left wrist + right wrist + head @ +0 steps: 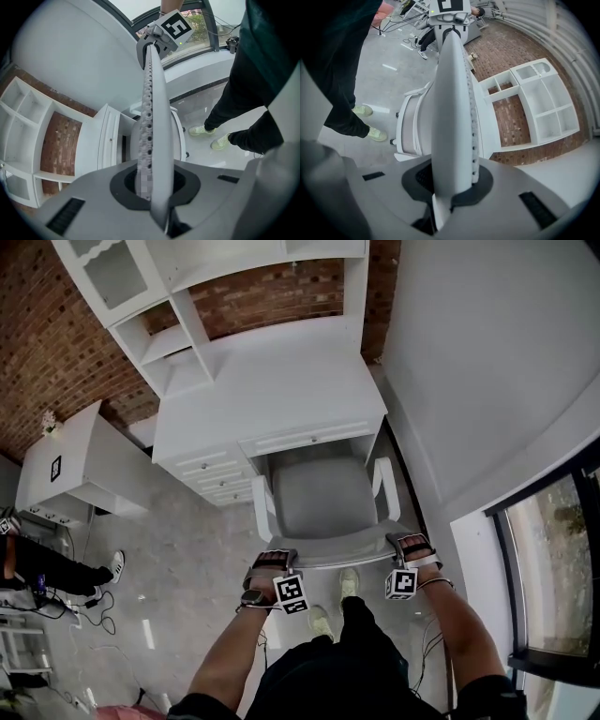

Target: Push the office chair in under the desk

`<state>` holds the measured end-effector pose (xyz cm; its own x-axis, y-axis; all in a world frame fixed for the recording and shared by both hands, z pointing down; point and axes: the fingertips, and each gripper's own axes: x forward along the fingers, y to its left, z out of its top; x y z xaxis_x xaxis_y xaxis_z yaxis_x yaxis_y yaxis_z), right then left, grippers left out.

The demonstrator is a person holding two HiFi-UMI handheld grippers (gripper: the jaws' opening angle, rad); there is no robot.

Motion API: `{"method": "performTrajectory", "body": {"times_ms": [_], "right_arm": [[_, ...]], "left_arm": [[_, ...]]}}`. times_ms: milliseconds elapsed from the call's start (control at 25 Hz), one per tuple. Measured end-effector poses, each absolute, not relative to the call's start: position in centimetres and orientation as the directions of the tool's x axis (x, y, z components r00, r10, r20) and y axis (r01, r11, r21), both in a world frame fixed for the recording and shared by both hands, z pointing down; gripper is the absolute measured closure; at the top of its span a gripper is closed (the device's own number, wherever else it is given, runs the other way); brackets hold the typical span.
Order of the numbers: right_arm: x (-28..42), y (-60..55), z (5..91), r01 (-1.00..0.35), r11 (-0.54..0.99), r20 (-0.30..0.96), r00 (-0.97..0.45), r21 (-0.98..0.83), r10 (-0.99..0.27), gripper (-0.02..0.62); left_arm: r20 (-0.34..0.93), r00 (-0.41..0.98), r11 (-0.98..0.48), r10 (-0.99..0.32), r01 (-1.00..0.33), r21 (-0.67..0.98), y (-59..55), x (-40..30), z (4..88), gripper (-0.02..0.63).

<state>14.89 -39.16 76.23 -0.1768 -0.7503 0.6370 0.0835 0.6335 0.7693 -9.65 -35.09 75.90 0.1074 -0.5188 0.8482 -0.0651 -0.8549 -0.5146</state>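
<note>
**Left hand-held gripper** [273,560] and **right hand-held gripper** [412,545]: each is clamped on the top rim of the backrest [342,554] of the chair [323,498], one near each upper corner. In both gripper views the thin rim runs straight between the jaws, which pinch it.

**Position.** The chair stands on the floor [187,559] facing the table [272,381]. The front of its seat lies beneath the table's front edge, right of the drawers [220,479]. The backrest and the rear of the armrests [263,507] are outside.

**Handling (judged).**
- The base has a castor [393,142] in view and should roll freely on the smooth floor, so the load is probably light.
- The seat may swivel, and the backrest may tilt, under an uneven push.
- The rim looks stiff, thin and smooth, and is perforated along one side.
- A two-point hold at the upper corners, as here, suits a straight push.
- The armrests may meet the table's front edge.

**Writing.** None is legible. Black-and-white square markers appear on the gripper cubes [291,592] and on a white cabinet [56,468] at the left. No brand or label can be read on chair or table.
</note>
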Motion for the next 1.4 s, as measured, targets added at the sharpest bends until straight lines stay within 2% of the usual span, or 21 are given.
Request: {"method": "performTrajectory", "body": {"times_ms": [680, 1400], "right_arm": [[12.8, -47.9, 76.4, 0.111, 0.617, 0.625, -0.205, 0.779, -0.753, 0.565], [13.4, -50.3, 76.0, 0.113, 0.639, 0.645, -0.242, 0.761, -0.725, 0.565]], "left_arm": [[0.856, 0.070, -0.857, -0.512, -0.103, -0.504, -42.9, -11.7, 76.5, 0.569], [0.847, 0.066, -0.847, -0.527, -0.116, -0.518, -45.1, -10.8, 76.3, 0.566]]}}
